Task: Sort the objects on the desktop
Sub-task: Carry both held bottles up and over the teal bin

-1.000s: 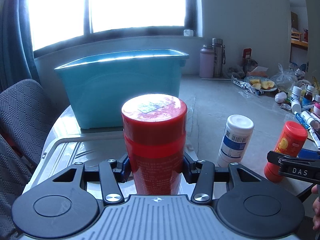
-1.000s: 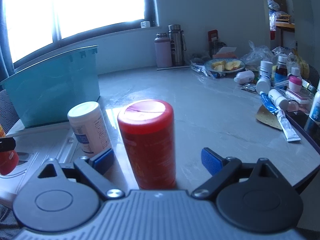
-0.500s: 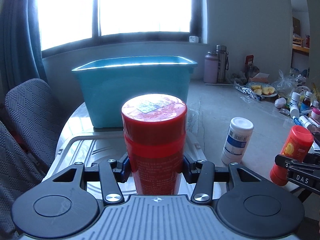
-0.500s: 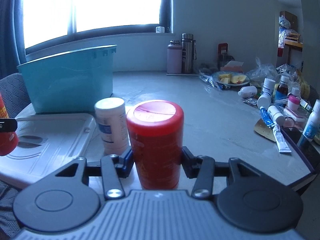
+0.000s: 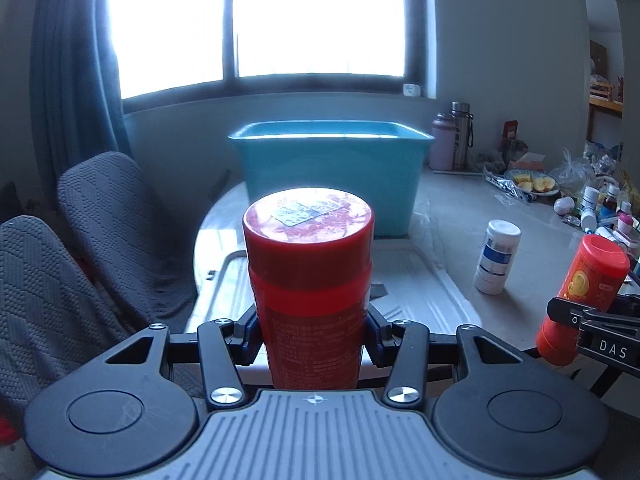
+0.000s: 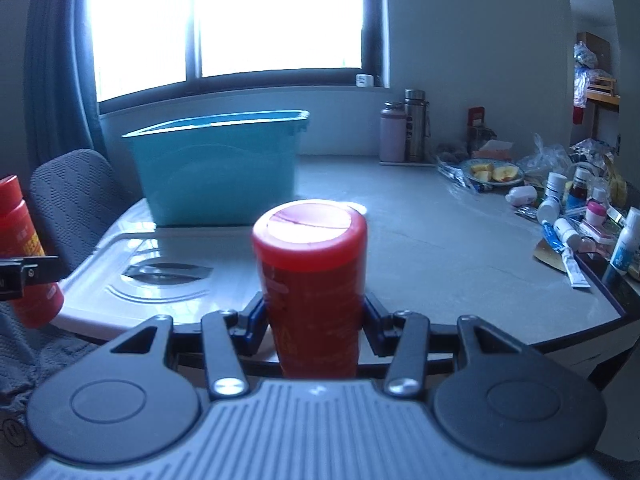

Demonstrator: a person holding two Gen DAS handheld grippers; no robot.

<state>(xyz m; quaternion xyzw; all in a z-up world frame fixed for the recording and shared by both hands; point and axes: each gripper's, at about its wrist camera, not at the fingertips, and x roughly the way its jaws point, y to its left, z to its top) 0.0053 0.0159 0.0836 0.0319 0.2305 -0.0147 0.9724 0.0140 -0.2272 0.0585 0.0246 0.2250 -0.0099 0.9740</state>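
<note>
Fingers [image 5: 251,334] of the left gripper [image 5: 311,334] clamp a red canister [image 5: 308,280]; the right gripper [image 6: 313,326] grips a second red canister [image 6: 310,280], both upright and off the tabletop [image 6: 440,236]. The teal bin [image 5: 332,168] stands beyond a white lid [image 5: 420,300]. Advice: keep both level, clear the rim, release low inside.

Setting: lived-in home room. Evidence: grey table [image 6: 440,240] under a window [image 6: 272,16]; upholstered chairs [image 5: 112,220] at 9 o'clock; fruit plate [image 6: 494,174], flasks [image 6: 404,132], medicine bottles [image 6: 560,196] at 2 o'clock; teal bin [image 6: 216,168] at 11.
</note>
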